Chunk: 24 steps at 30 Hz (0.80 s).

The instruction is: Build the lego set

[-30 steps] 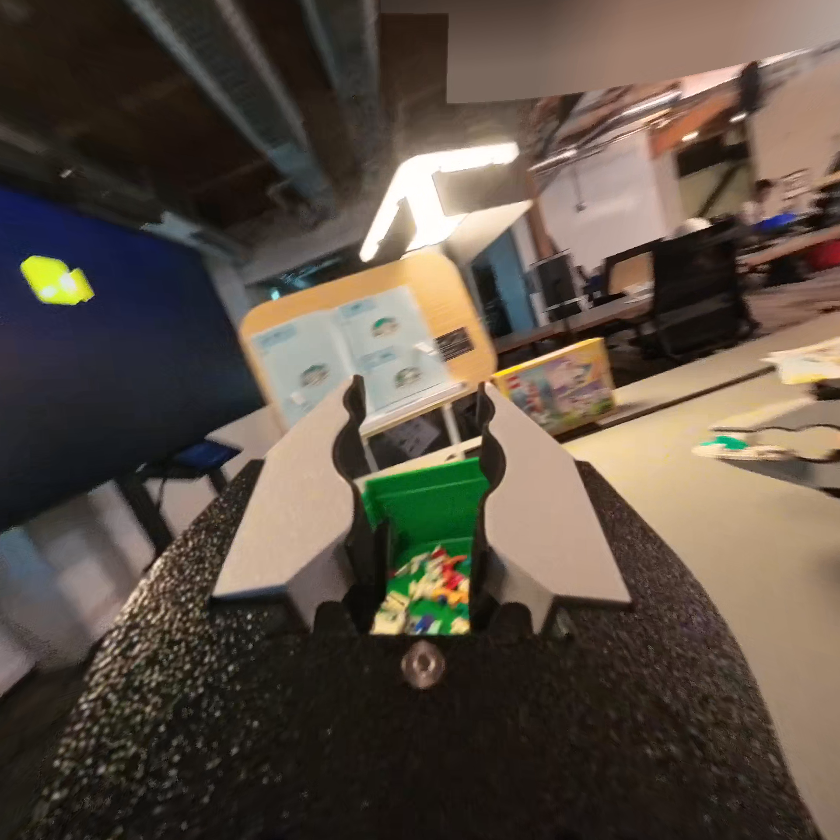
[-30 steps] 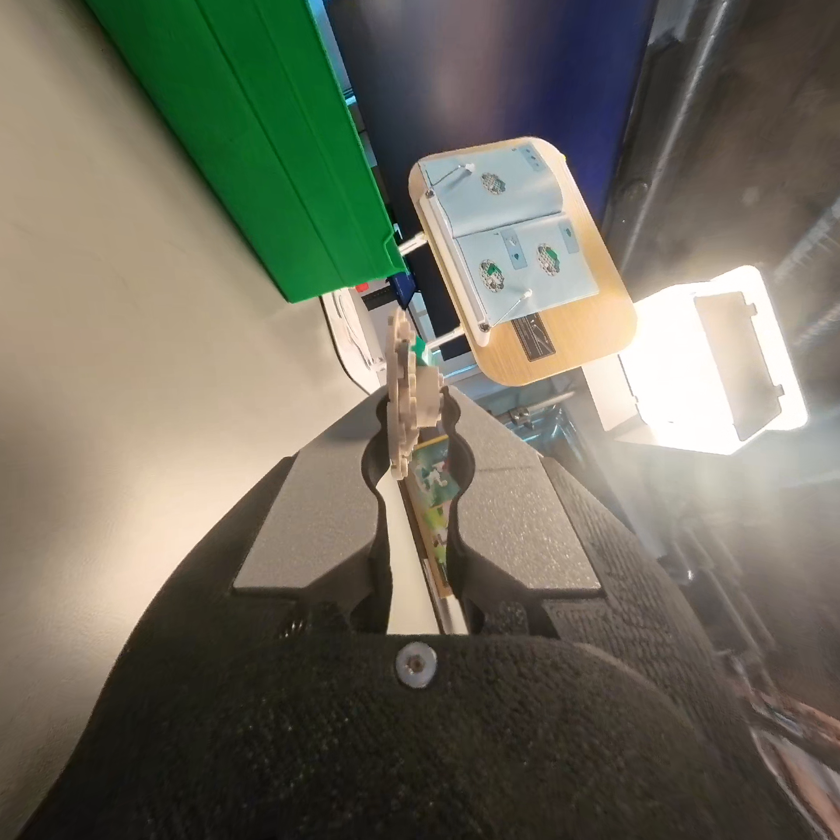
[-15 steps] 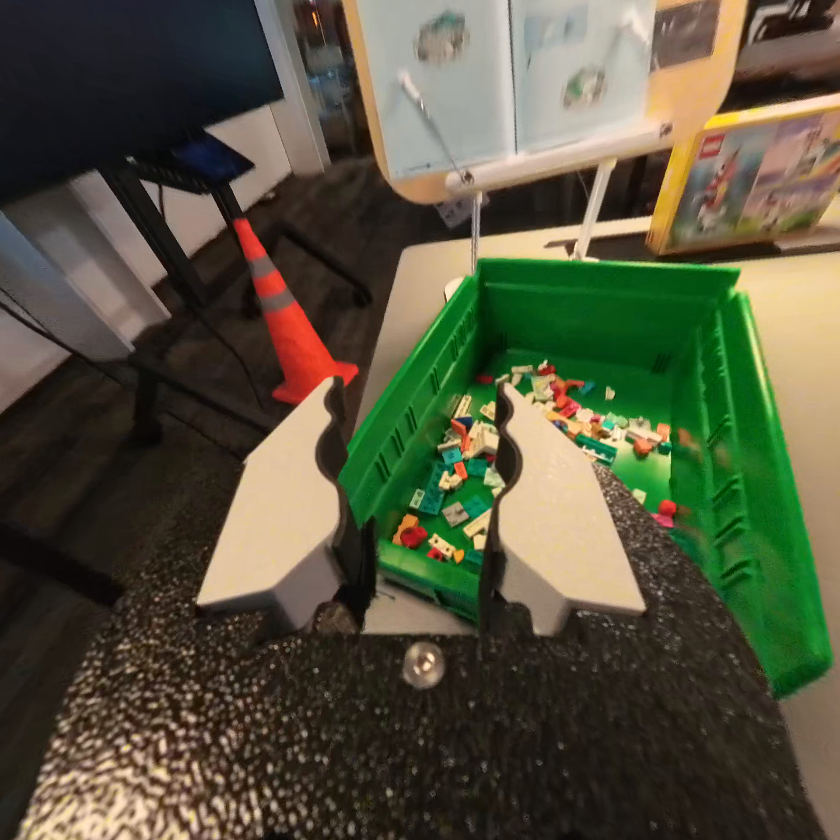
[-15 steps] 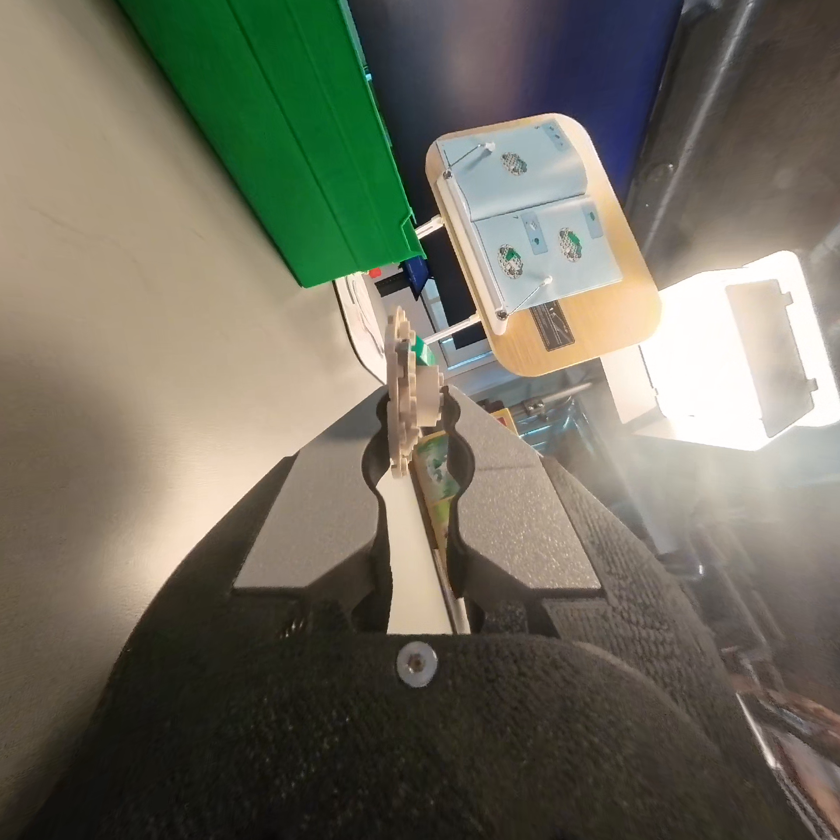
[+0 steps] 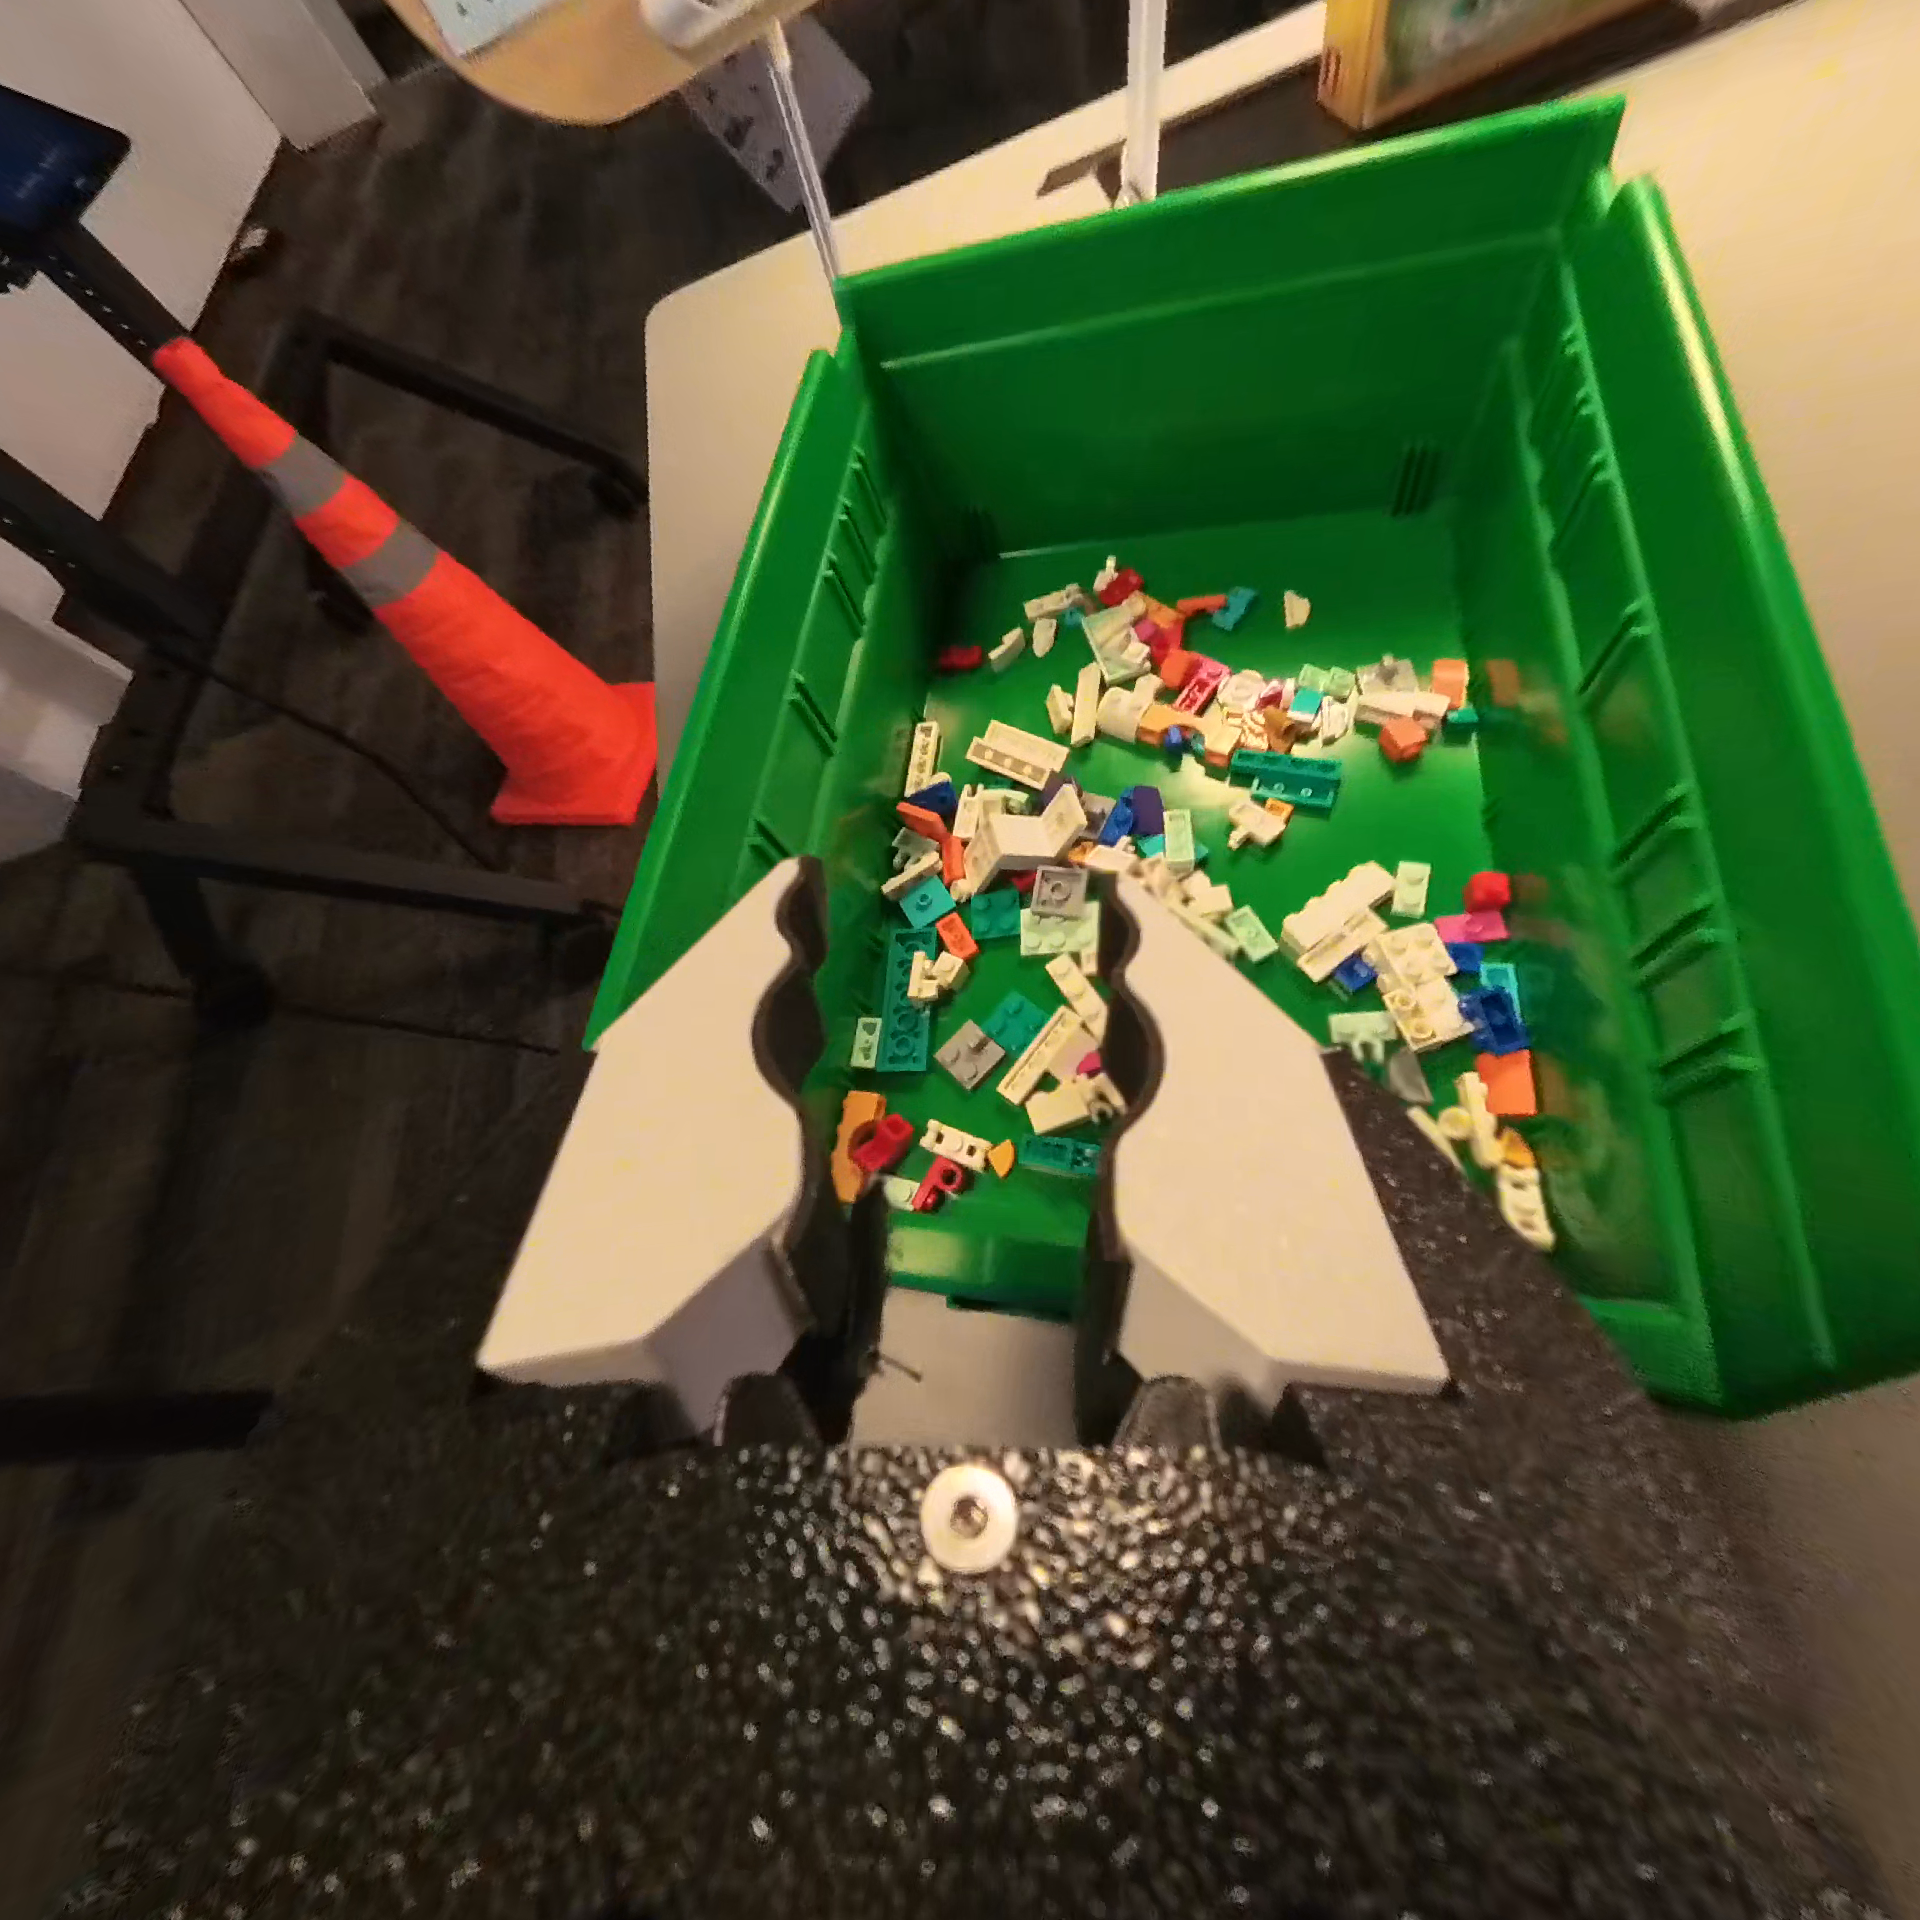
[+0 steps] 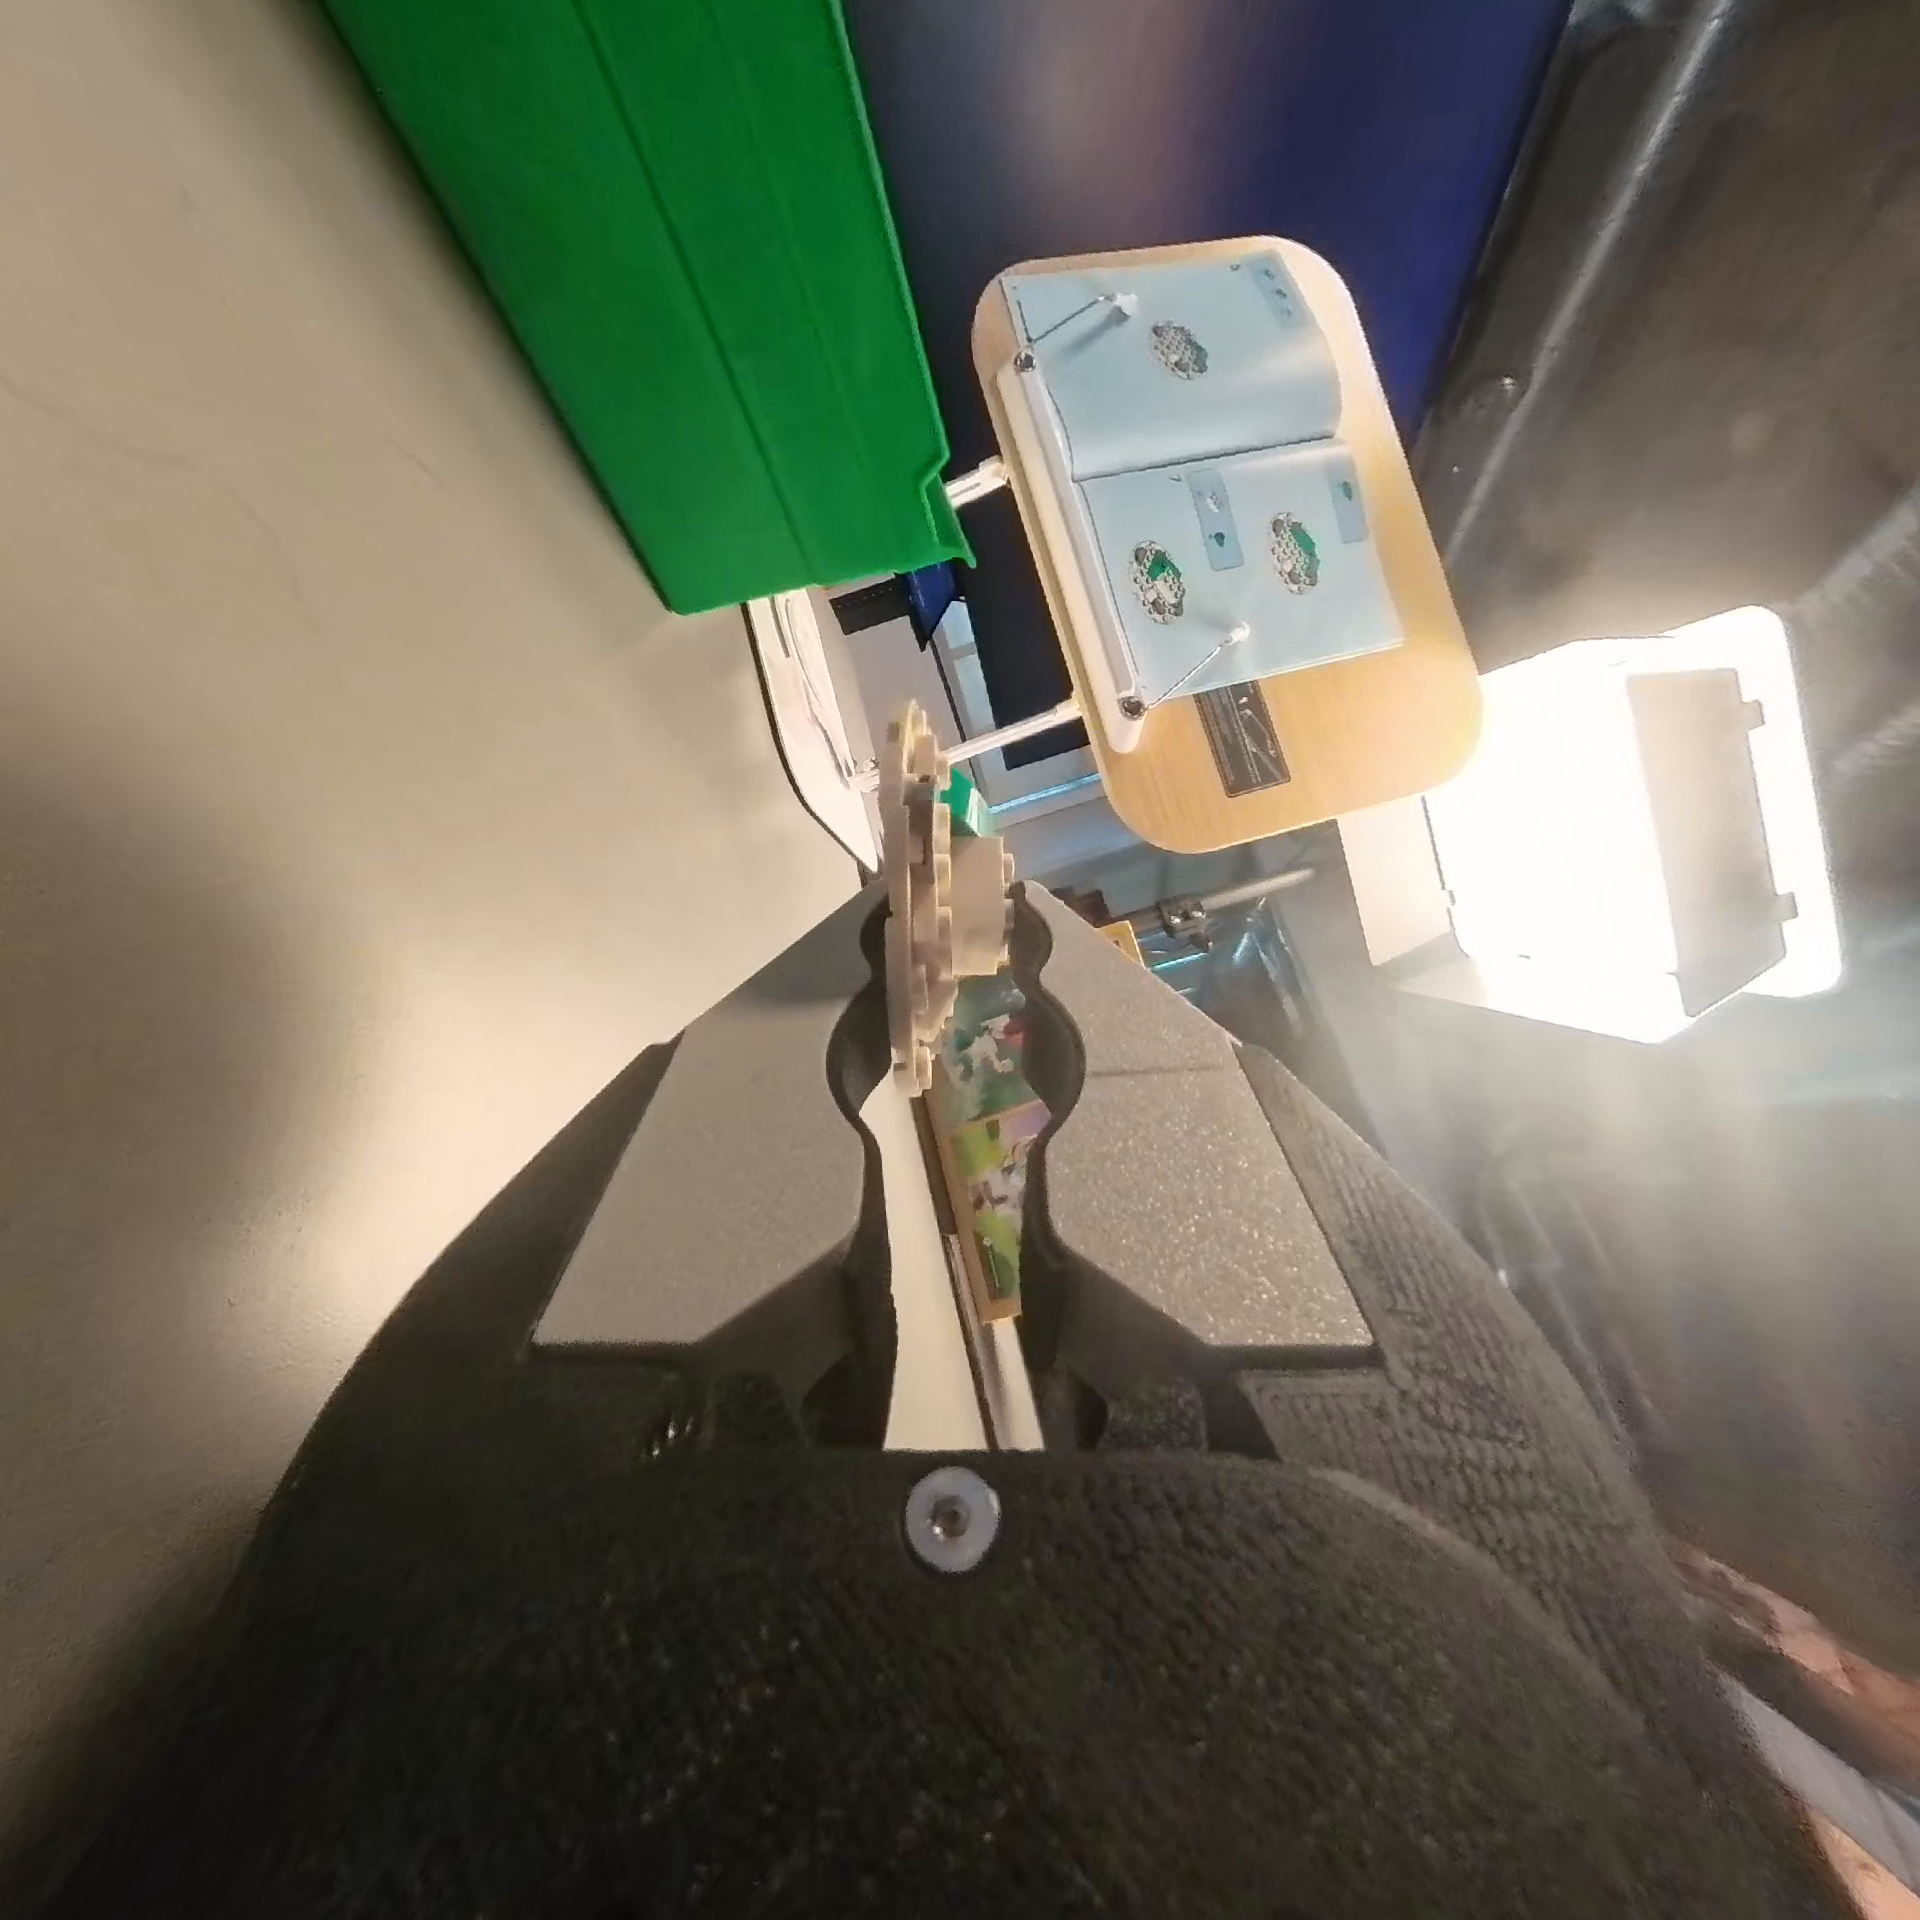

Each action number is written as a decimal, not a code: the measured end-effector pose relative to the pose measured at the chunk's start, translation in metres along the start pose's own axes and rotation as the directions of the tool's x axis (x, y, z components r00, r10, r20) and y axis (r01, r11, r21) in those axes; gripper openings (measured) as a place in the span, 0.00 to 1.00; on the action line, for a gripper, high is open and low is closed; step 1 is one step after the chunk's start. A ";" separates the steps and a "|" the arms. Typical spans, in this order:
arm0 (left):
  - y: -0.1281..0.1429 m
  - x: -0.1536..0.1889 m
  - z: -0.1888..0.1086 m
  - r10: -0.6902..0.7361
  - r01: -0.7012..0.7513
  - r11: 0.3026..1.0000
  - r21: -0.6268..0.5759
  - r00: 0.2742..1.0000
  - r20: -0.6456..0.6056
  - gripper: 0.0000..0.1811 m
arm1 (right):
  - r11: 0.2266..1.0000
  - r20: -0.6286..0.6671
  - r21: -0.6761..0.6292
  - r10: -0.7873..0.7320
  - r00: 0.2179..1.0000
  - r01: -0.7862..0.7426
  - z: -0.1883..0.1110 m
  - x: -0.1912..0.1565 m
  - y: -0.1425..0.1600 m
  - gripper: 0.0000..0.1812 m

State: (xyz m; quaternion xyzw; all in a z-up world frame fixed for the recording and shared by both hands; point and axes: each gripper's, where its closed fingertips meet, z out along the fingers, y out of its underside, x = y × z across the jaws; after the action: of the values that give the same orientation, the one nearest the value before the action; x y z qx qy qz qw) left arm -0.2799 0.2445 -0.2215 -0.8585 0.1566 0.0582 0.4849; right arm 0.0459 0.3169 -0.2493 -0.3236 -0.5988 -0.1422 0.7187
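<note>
Pale table point(image 5: 727, 343) carries a green bin point(image 5: 1704, 831).

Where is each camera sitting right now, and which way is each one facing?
Left wrist view: sits on the left claw, angled down into the green bin of loose lego pieces; its open fingers show.
Right wrist view: sits on the right claw, rolled sideways along the table; its fingers grip a tan lego assembly.
Shared: the green bin.

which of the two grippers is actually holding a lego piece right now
The right gripper: its jaws are shut on a tan lego assembly. The left gripper is open and empty over the green bin.
</note>
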 end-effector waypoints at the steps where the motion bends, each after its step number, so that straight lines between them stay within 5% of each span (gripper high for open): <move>1: 0.002 -0.002 0.000 0.009 -0.009 1.000 -0.013 1.000 0.011 0.27 | 1.000 0.000 0.003 -0.006 1.000 0.006 0.000 0.000 -0.001 0.10; 8: 0.003 -0.012 -0.012 -0.048 0.048 0.999 -0.005 0.999 0.021 0.24 | 1.000 0.013 0.017 -0.016 1.000 0.016 0.000 -0.003 -0.004 0.10; 12: 0.015 0.004 -0.014 -0.063 0.053 0.994 -0.093 0.992 -0.112 0.15 | 1.000 0.017 0.015 -0.010 1.000 0.010 0.001 -0.004 -0.003 0.10; 16: 0.030 0.015 -0.008 0.006 -0.058 0.968 -0.244 0.978 -0.209 0.14 | 1.000 0.021 0.017 -0.012 1.000 0.012 0.002 -0.006 -0.004 0.10; 24: 0.041 0.046 -0.001 0.127 -0.273 0.908 -0.319 0.902 -0.412 0.08 | 1.000 0.025 0.026 0.001 1.000 -0.002 0.001 -0.006 -0.004 0.10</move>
State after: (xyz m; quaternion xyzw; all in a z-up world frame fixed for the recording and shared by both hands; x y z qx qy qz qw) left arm -0.2497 0.2145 -0.2663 -0.9076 0.3232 -0.0314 0.2662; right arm 0.0415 0.3134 -0.2535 -0.3164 -0.6092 -0.1301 0.7154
